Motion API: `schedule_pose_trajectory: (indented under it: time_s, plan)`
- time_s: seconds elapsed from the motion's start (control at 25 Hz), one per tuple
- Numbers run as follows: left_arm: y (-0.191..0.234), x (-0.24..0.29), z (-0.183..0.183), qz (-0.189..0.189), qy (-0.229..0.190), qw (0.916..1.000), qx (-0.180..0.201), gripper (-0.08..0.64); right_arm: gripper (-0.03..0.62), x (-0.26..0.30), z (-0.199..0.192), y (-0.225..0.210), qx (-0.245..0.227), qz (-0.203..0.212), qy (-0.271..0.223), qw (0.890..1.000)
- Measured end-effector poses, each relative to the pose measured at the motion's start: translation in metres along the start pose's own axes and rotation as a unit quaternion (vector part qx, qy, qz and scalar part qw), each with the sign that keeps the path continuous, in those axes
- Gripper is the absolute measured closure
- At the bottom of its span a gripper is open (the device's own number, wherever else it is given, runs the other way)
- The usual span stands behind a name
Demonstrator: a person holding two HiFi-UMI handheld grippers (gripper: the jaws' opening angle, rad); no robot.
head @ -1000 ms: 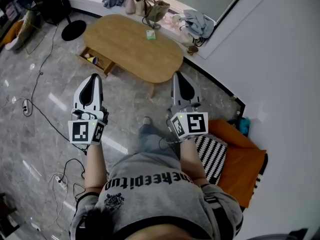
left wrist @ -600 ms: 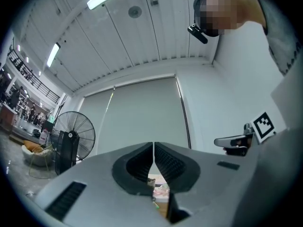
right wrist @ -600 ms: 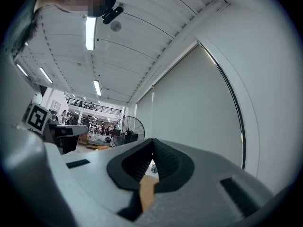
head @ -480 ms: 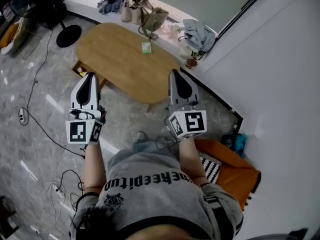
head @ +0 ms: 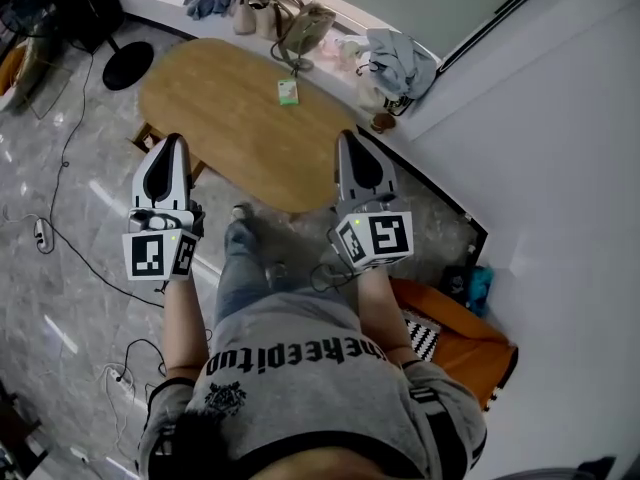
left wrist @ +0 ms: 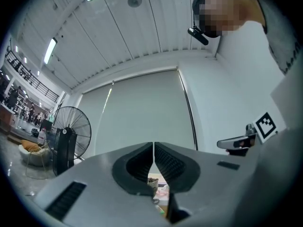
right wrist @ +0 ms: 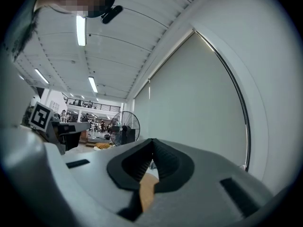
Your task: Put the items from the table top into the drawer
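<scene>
Head view, approach phase. Over the preceding second the person had stepped toward the oval wooden surface, so that it lay just ahead of both grippers instead of well beyond them. The left gripper and right gripper were each carried with jaws closed tip to tip on nothing. A small green packet, the only item seen on the surface, lay near its far edge, untouched. The open drawer, at the surface's left side, was mostly hidden behind the left gripper. Judged: nothing transferred yet; the packet was coming within reach
</scene>
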State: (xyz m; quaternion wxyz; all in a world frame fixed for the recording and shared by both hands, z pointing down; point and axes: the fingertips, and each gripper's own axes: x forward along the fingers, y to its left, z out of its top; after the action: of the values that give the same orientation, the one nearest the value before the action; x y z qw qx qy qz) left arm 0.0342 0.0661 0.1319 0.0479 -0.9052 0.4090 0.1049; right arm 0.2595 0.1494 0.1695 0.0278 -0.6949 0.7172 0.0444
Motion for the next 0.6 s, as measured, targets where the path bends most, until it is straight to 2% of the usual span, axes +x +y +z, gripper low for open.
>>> schedule_pose_trajectory:
  time_s: [0.24, 0.6]
  plan:
    - [0.020, 0.060, -0.021, -0.026, 0.007, 0.9996, 0.003, 0.548, 0.589, 0.056, -0.012, -0.023, 0.004, -0.020, 0.003, 1.000]
    - [0.087, 0.164, -0.054, -0.069, 0.019, 0.9974, -0.007, 0.548, 0.589, 0.169, -0.036, -0.041, 0.015, -0.059, 0.019, 0.998]
